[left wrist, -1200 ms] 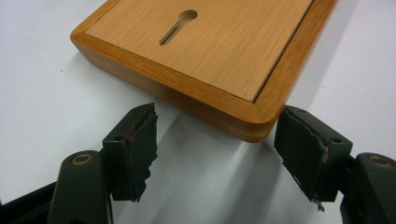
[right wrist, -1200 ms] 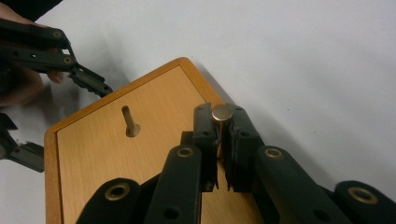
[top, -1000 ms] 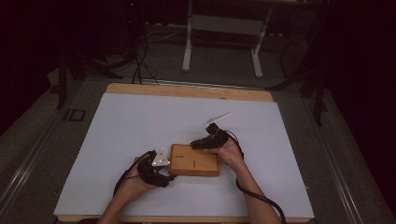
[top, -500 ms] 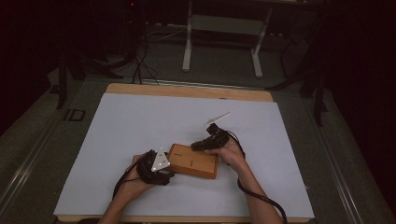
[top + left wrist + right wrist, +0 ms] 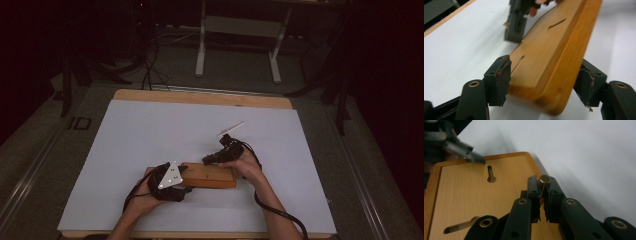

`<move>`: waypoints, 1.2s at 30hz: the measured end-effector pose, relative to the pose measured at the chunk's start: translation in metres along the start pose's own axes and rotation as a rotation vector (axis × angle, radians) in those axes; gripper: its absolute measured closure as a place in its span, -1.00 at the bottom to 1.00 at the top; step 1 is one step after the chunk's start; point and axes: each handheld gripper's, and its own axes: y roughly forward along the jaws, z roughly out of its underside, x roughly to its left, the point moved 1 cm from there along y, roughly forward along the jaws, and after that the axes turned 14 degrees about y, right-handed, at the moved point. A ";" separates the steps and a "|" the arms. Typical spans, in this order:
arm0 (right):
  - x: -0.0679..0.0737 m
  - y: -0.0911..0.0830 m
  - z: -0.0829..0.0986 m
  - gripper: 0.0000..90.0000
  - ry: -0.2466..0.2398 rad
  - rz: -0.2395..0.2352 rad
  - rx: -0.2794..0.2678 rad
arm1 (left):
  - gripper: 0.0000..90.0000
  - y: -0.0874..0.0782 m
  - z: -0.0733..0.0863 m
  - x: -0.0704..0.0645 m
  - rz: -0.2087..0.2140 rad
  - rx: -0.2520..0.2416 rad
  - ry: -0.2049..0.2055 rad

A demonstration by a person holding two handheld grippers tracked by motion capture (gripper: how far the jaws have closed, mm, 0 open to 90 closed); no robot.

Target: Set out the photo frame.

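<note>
Near the table's front edge the left gripper (image 5: 184, 181) grasps the wooden box (image 5: 210, 175) across its end, 1 pad on either side, while just beyond, the right gripper (image 5: 542, 195) pinches a small brass pin (image 5: 544, 179) over the box's slotted top on the white table (image 5: 150, 135)

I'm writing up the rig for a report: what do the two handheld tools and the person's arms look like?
Both tools, left and right, are black with two blocky jaws, brass-coloured rivets and trailing black cables. Each carries a pale grey three-cornered plate; the left one's has small dark dots. The forearms are bare, with no sleeves visible.
</note>
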 end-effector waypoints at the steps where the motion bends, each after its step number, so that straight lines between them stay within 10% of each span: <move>1: 0.000 0.000 0.000 0.85 0.000 0.002 -0.004 | -0.20 0.000 -0.001 0.000 0.001 -0.006 -0.002; 36: 0.006 -0.053 0.031 0.41 -0.079 0.228 -0.210 | -0.13 0.001 -0.002 0.023 -0.019 -0.080 -0.119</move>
